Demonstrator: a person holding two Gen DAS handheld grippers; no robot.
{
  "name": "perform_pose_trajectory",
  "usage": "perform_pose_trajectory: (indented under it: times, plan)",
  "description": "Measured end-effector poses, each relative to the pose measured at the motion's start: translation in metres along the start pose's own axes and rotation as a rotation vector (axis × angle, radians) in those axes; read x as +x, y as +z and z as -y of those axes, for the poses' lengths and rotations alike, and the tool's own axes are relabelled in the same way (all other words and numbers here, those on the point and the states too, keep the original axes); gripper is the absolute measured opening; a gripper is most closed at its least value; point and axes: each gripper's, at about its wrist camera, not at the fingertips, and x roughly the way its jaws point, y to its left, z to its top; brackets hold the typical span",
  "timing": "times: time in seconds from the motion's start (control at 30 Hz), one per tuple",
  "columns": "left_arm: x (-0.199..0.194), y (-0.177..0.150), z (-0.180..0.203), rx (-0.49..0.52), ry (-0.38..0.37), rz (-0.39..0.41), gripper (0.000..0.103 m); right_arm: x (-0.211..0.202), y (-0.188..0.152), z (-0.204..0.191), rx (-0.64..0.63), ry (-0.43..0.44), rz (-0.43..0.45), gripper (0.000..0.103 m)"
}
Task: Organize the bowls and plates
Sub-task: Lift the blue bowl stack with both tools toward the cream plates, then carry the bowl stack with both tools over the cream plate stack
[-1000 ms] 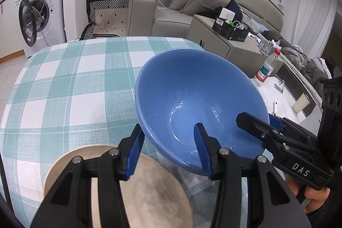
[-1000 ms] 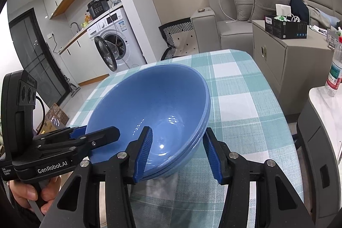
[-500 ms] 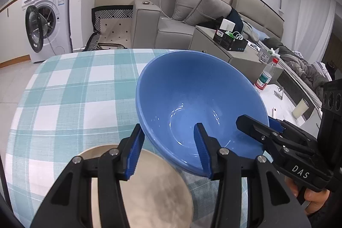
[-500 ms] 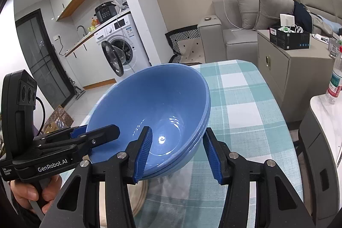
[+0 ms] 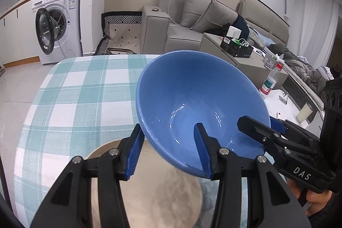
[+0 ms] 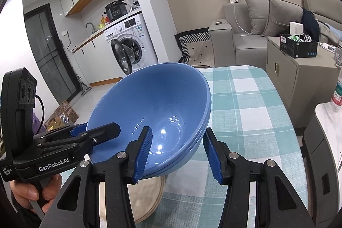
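Carrying the blue bowls (image 5: 198,99) level matters most here: both grippers share the load, so they should travel together and at one height, or the rim will twist out of one grip. The left gripper (image 5: 168,151) is clamped on the near rim, one finger inside the bowl and one outside; the right gripper (image 6: 177,153) appears clamped on the opposite rim the same way. To set the stack onto the beige plate (image 5: 162,191), I would lower it straight down until the base rests flat, and only then let the jaws part.

From the right wrist view the bowls look like two nested together, their rims doubled, glossy deep blue and wide-mouthed, empty inside. They hang tilted in the air above the plate, which lies on the checked tablecloth (image 5: 85,95) near its front edge.
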Motion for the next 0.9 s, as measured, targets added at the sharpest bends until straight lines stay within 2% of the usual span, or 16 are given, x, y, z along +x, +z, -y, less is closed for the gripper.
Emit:
perform_pose_trajectory:
  times: [0.37, 0.9]
  plan:
    - [-0.017, -0.011, -0.019, -0.032, 0.015, 0.023, 0.046, 0.005, -0.004, -0.020, -0.035, 0.025, -0.009, 0.050]
    - [-0.040, -0.033, -0.045, -0.071, 0.097, 0.042, 0.046, 0.021, -0.019, -0.057, -0.088, 0.084, -0.051, 0.050]
